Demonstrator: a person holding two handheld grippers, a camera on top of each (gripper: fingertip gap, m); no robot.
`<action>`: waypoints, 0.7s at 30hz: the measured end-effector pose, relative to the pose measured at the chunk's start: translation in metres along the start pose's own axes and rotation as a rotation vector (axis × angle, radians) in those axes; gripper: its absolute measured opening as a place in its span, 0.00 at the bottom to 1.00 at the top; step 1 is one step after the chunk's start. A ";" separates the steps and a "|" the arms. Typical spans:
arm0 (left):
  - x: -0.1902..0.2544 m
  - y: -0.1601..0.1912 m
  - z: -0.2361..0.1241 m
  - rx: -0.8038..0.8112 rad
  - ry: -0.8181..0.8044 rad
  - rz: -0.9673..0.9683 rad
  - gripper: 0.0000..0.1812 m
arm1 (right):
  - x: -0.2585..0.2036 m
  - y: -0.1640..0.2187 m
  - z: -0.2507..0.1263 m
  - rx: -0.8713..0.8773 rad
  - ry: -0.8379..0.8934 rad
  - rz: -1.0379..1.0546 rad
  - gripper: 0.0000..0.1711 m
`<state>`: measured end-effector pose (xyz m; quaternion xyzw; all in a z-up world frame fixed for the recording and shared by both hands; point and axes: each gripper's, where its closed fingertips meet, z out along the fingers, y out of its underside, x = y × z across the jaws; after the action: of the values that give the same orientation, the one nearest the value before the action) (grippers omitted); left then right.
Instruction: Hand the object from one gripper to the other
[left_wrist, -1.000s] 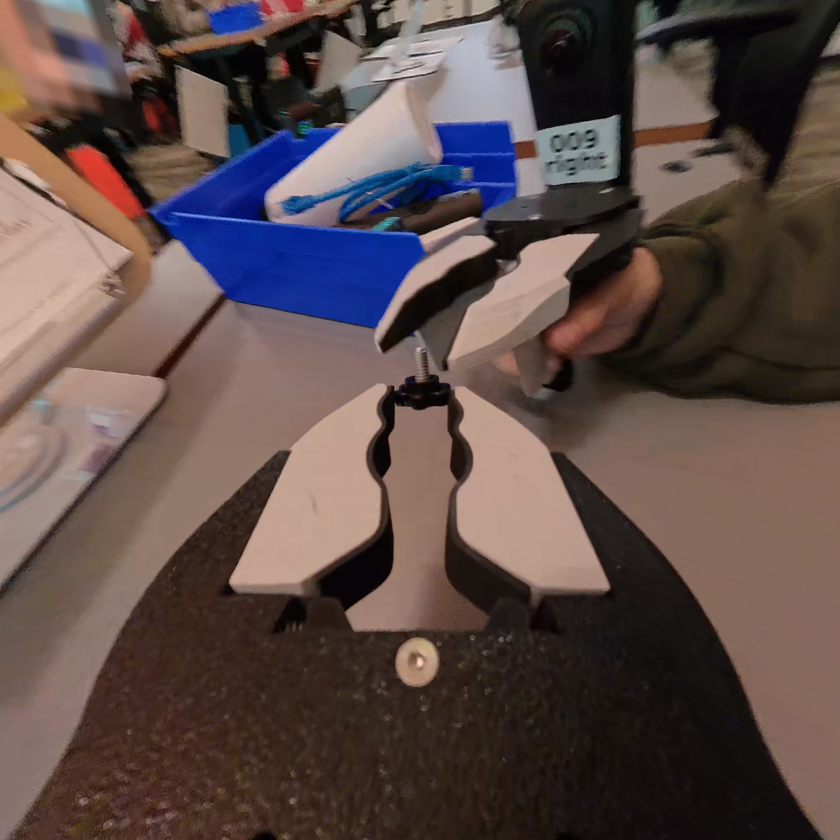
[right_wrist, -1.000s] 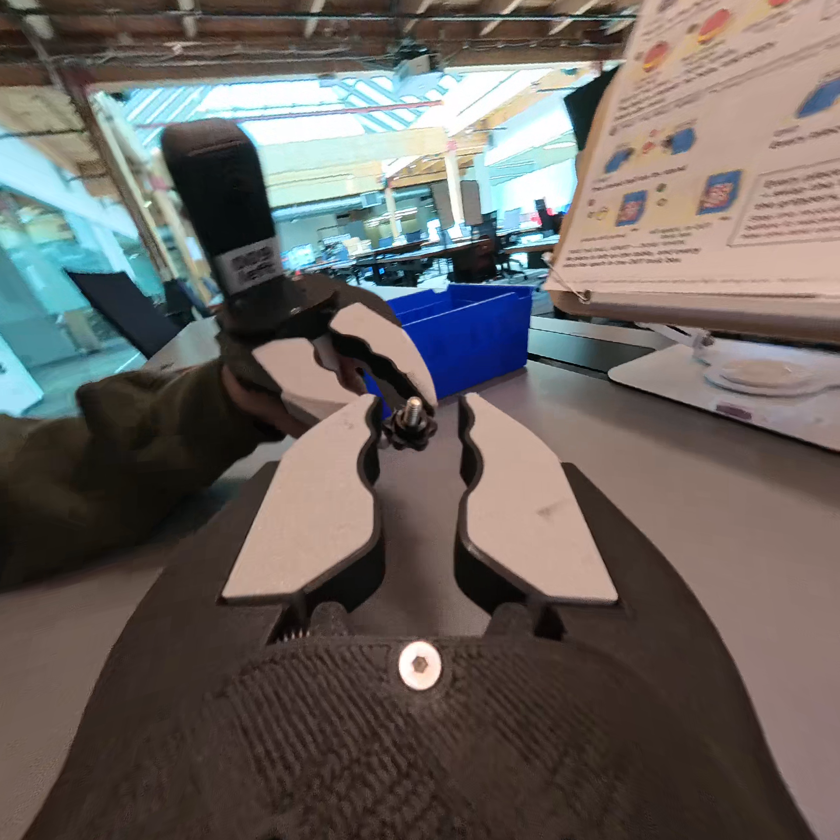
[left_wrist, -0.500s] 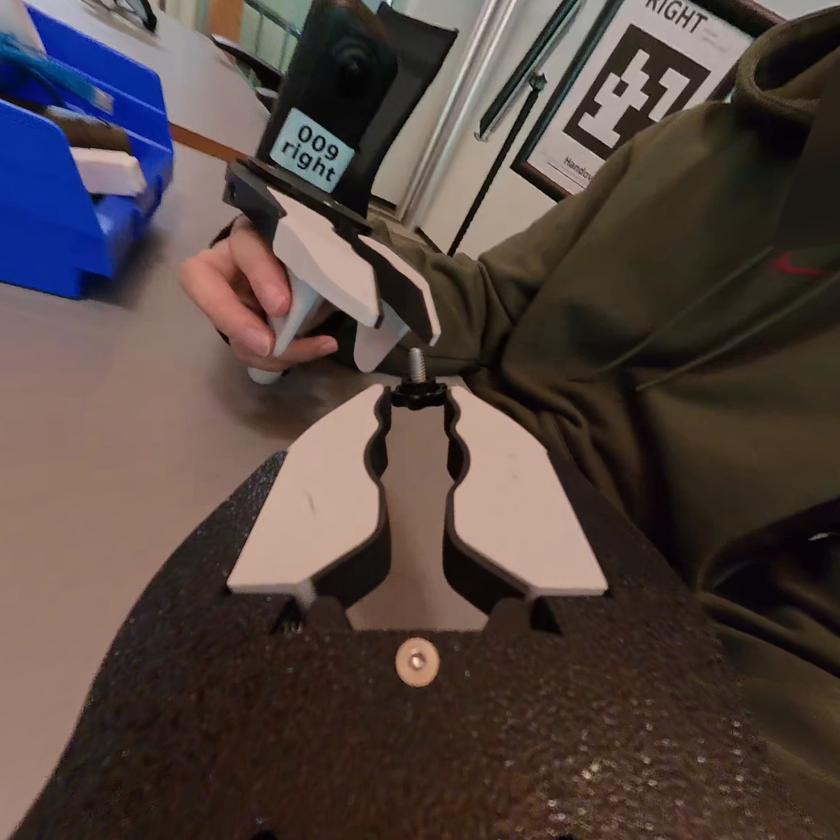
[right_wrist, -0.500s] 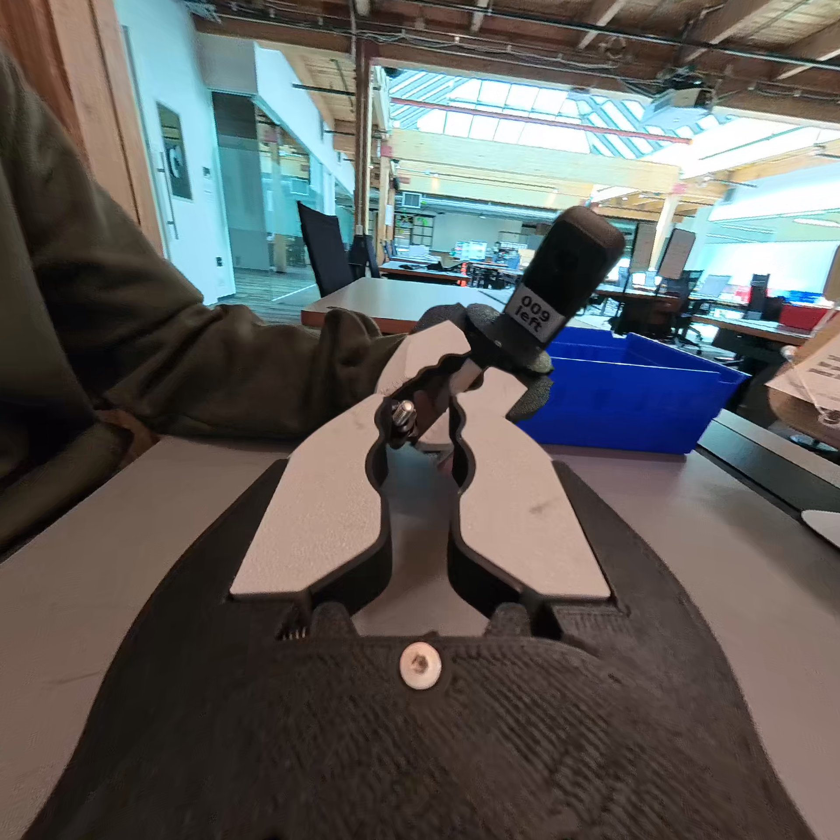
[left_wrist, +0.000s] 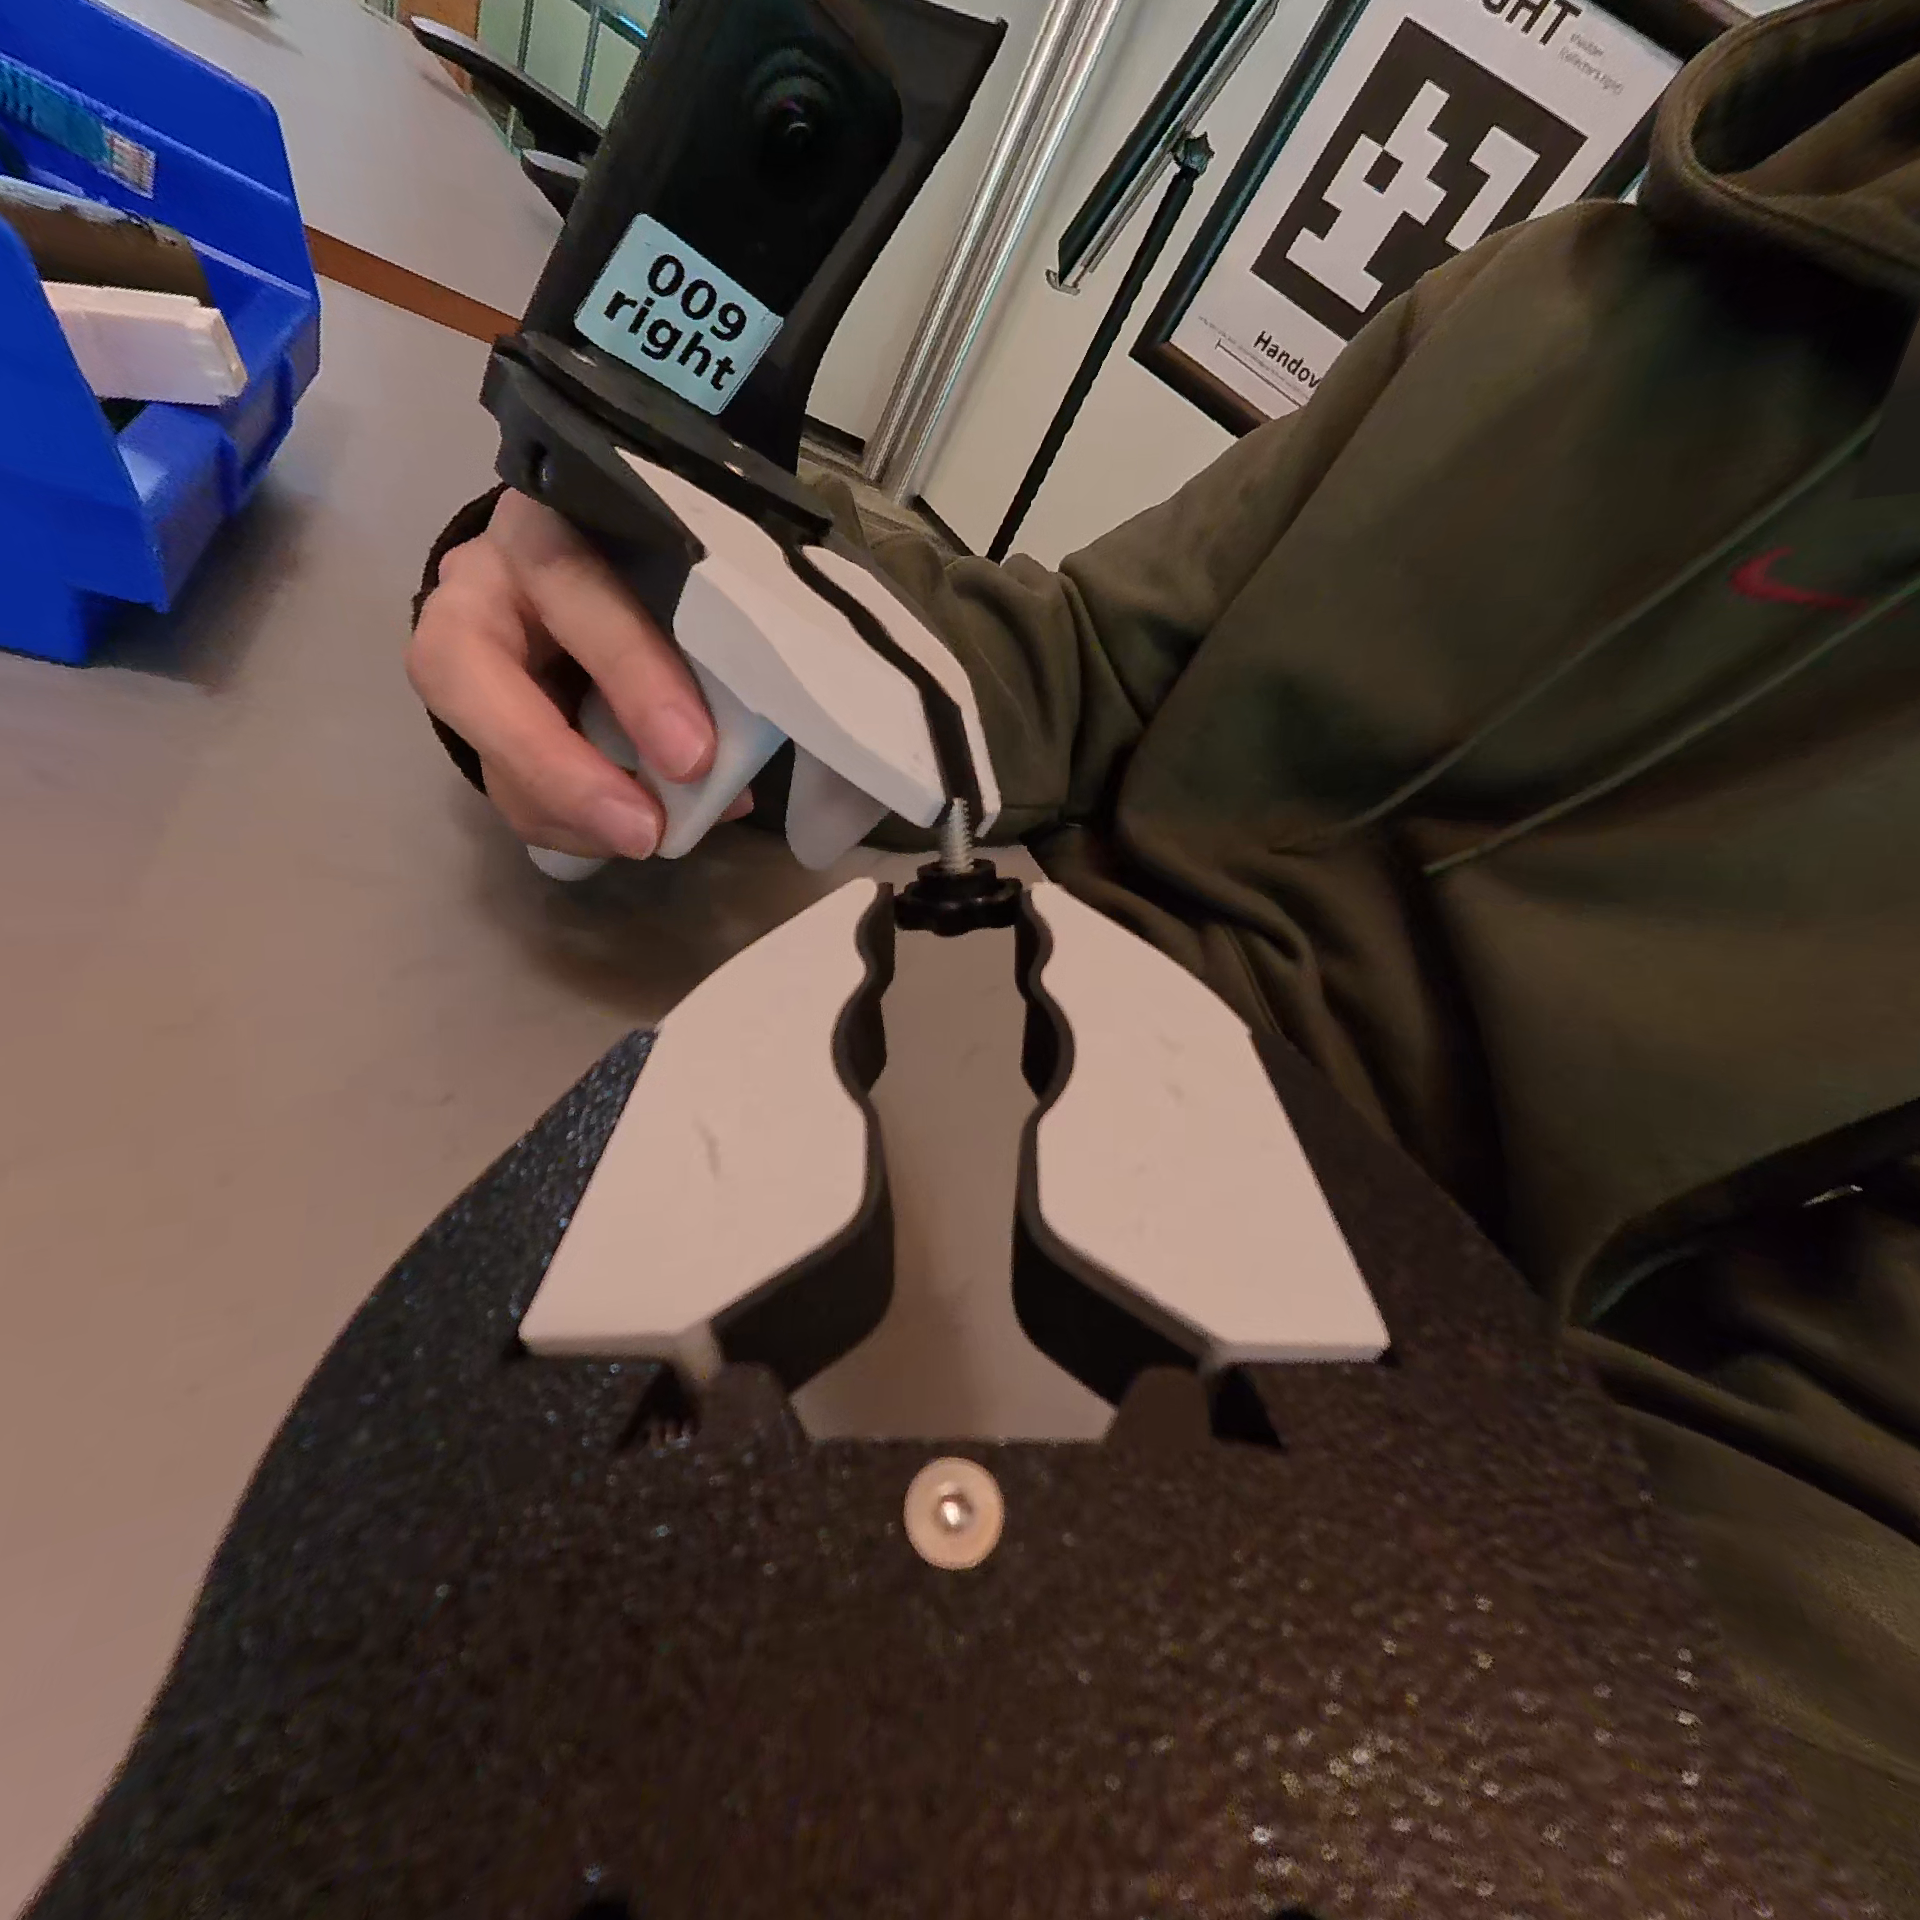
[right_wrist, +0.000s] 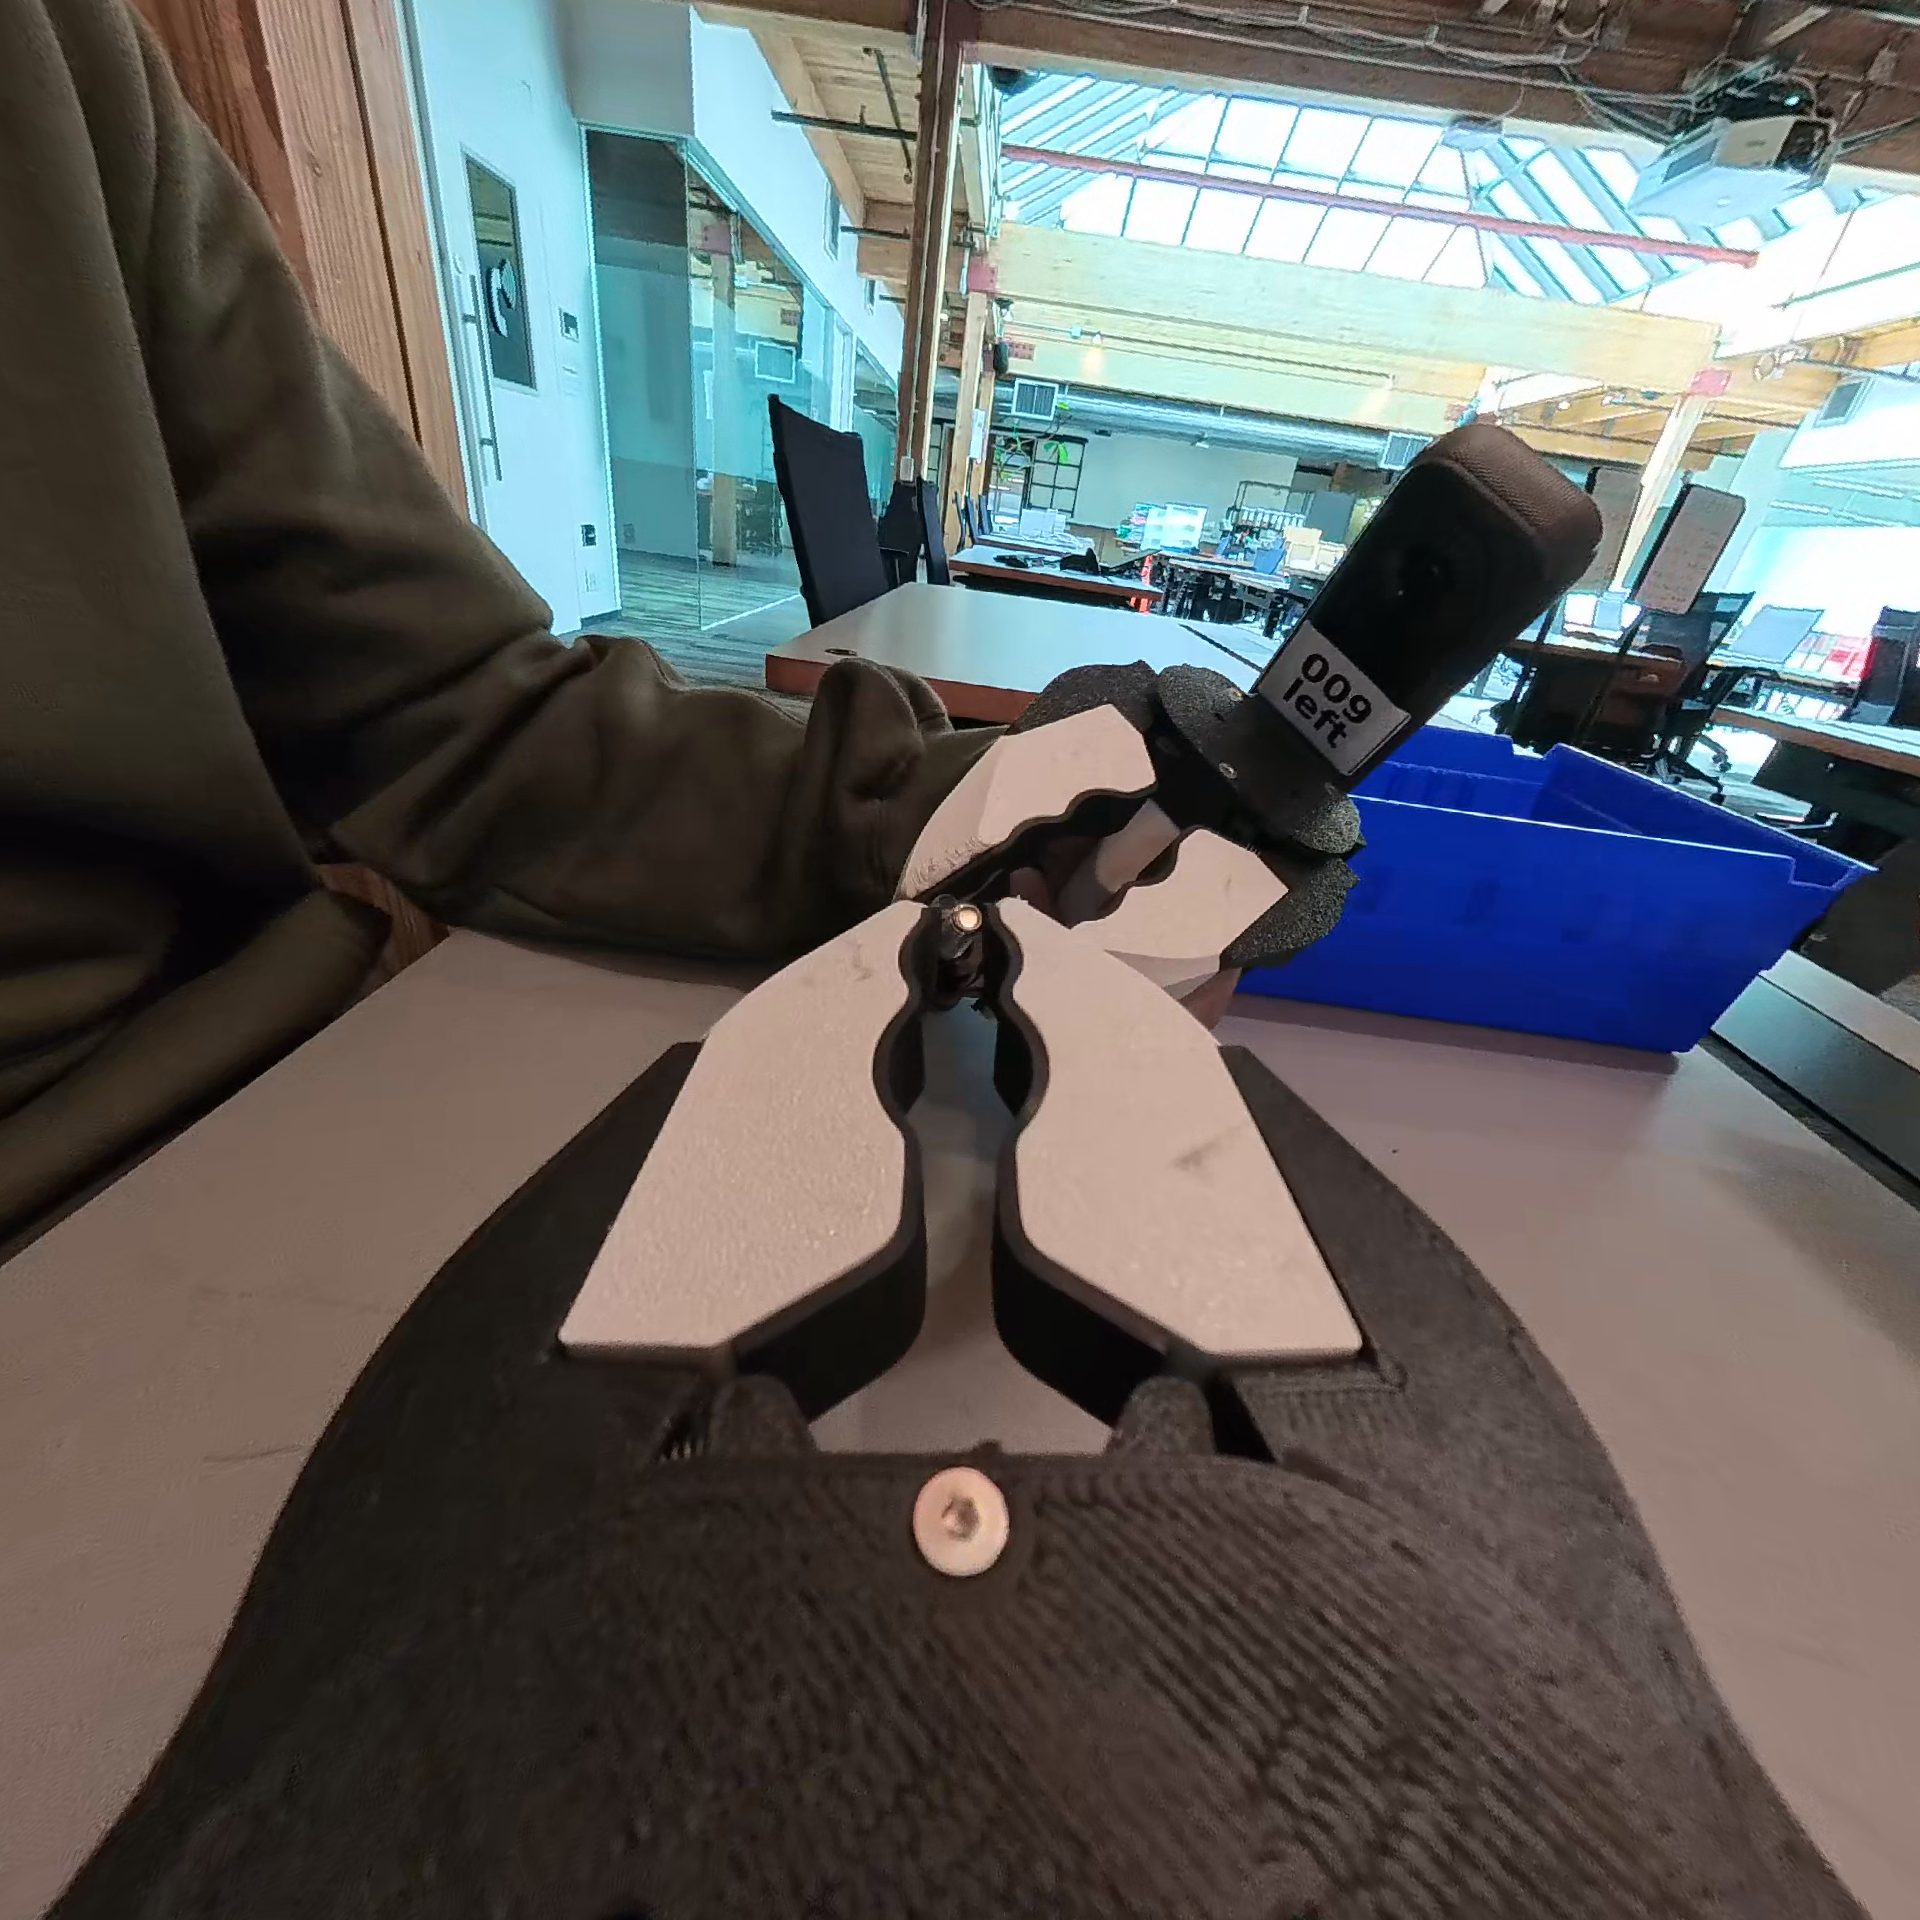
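Between both grippers' clenched jaws, black-knobbed screw (left_wrist: 954, 881); labelled sticker (left_wrist: 677, 317) on right gripper (left_wrist: 961, 805).

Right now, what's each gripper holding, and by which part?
Both hold one knob screw. The left gripper clamps its black knob head; the right gripper is shut on the threaded metal shaft, its fingertips meeting at the tip.

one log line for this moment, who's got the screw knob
phase: handover | left gripper: shut on screw knob head | right gripper: shut on its threaded stem | both holding, above table
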<state>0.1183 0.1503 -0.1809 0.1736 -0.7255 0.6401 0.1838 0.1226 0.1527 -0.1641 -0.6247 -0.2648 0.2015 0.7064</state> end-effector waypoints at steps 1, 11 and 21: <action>0.000 0.000 0.000 -0.003 -0.002 -0.001 0.12 | 0.000 0.001 0.000 -0.004 0.002 -0.005 0.04; -0.050 -0.053 -0.043 0.247 -0.537 0.243 0.14 | 0.080 -0.008 -0.033 0.075 0.530 0.139 0.03; -0.085 -0.071 -0.036 -0.097 -1.204 0.951 0.27 | 0.113 0.014 -0.066 0.116 0.850 0.375 0.03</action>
<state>0.2285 0.1790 -0.1571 0.1533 -0.7243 0.4131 -0.5303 0.2528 0.1729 -0.1696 -0.6484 0.1773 0.0664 0.7374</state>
